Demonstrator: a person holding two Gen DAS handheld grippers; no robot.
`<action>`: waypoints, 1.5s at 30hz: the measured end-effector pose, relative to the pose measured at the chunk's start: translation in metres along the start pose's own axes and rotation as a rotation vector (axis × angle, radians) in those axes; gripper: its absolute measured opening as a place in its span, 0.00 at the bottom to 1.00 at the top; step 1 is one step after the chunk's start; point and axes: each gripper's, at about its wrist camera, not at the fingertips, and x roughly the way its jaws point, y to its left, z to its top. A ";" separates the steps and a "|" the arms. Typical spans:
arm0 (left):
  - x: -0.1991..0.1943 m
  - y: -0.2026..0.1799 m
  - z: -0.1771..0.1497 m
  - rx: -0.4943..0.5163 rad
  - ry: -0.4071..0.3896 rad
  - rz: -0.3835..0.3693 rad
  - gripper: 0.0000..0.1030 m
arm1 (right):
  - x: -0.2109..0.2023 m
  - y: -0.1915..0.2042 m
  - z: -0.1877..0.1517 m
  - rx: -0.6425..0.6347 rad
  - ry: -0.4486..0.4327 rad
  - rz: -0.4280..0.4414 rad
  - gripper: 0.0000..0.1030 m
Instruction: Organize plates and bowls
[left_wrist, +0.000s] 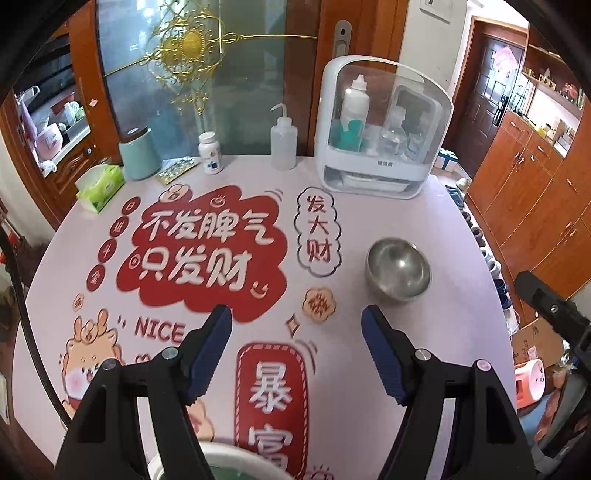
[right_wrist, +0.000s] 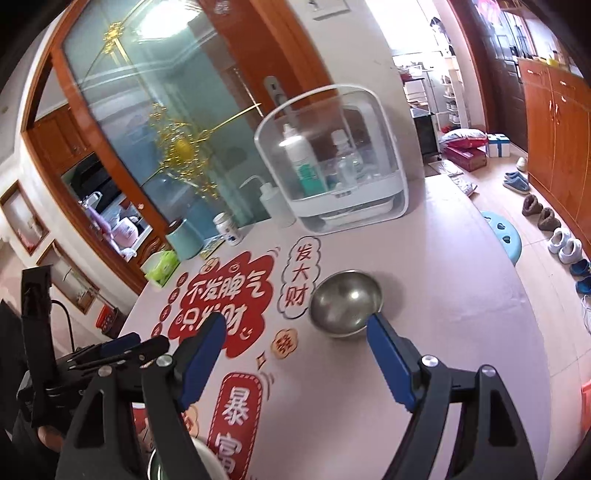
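Note:
A steel bowl (left_wrist: 398, 271) stands upright and empty on the pink printed tablecloth (left_wrist: 424, 206), toward the table's right side. My left gripper (left_wrist: 295, 313) hovers open over the cloth, near and left of the bowl, with nothing between its fingers. A white-rimmed dish with a green inside (left_wrist: 221, 461) peeks out under it at the bottom edge. In the right wrist view the steel bowl (right_wrist: 345, 306) lies just beyond my right gripper (right_wrist: 295, 320), which is open and empty. Its right fingertip (right_wrist: 375, 321) overlaps the bowl's near rim. The left gripper (right_wrist: 122, 343) shows at the left.
At the back of the table stand a white storage box with a clear lid (left_wrist: 384, 129), a squeeze bottle (left_wrist: 283, 142), a pill bottle (left_wrist: 210, 153), a mint canister (left_wrist: 138, 153) and a tissue box (left_wrist: 101, 186). The table edge curves close on the right, with a blue stool (right_wrist: 502, 234) and shoes beyond.

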 end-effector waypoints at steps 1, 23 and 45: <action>0.005 -0.003 0.006 -0.002 -0.001 -0.004 0.69 | 0.005 -0.004 0.003 0.005 0.003 -0.003 0.77; 0.118 -0.061 0.017 -0.011 0.060 -0.208 0.69 | 0.099 -0.077 -0.009 0.179 0.125 -0.035 0.76; 0.202 -0.069 -0.005 -0.099 0.181 -0.271 0.45 | 0.149 -0.098 -0.031 0.205 0.203 -0.026 0.27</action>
